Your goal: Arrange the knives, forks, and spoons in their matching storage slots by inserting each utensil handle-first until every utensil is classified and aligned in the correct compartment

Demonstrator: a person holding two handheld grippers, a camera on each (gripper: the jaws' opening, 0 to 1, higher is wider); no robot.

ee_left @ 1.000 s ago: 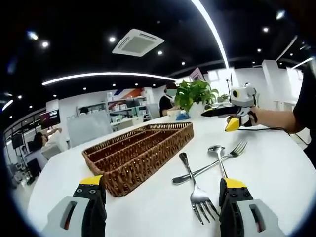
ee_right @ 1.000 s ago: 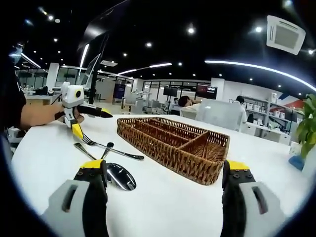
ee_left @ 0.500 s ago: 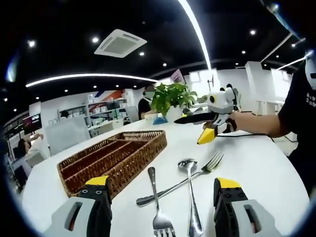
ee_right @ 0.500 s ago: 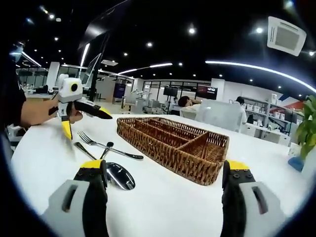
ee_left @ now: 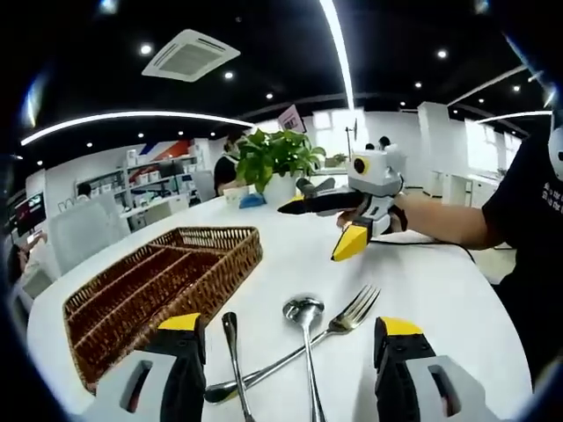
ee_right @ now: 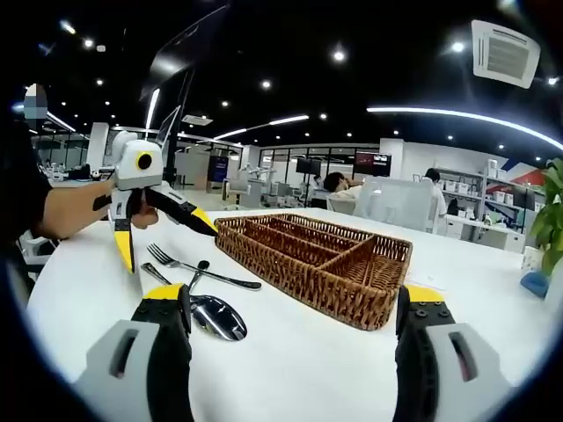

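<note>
Two forks and a spoon lie crossed on the white table (ee_left: 457,299). In the left gripper view the spoon (ee_left: 302,309) and one fork (ee_left: 356,303) lie just ahead of my open left gripper (ee_left: 288,327), and the second fork's handle (ee_left: 230,330) runs down between its jaws. The brown wicker tray (ee_left: 149,290) with long compartments sits to the left. My right gripper (ee_left: 327,224) hovers beyond, held by a hand, jaws apart. In the right gripper view the open right gripper (ee_right: 295,299) faces the tray (ee_right: 317,264), the spoon (ee_right: 218,318) is by its left jaw, and the left gripper (ee_right: 164,237) hangs over a fork (ee_right: 211,275).
A potted plant (ee_left: 277,158) stands at the table's far side behind the tray. A small blue object (ee_right: 532,283) lies near the table's right edge. The holder's arm (ee_left: 440,220) reaches in from the right. People sit at desks in the office background.
My left gripper has moved in over the utensils, so they now lie between its jaws. The right gripper has barely shifted. Nothing was grasped.
</note>
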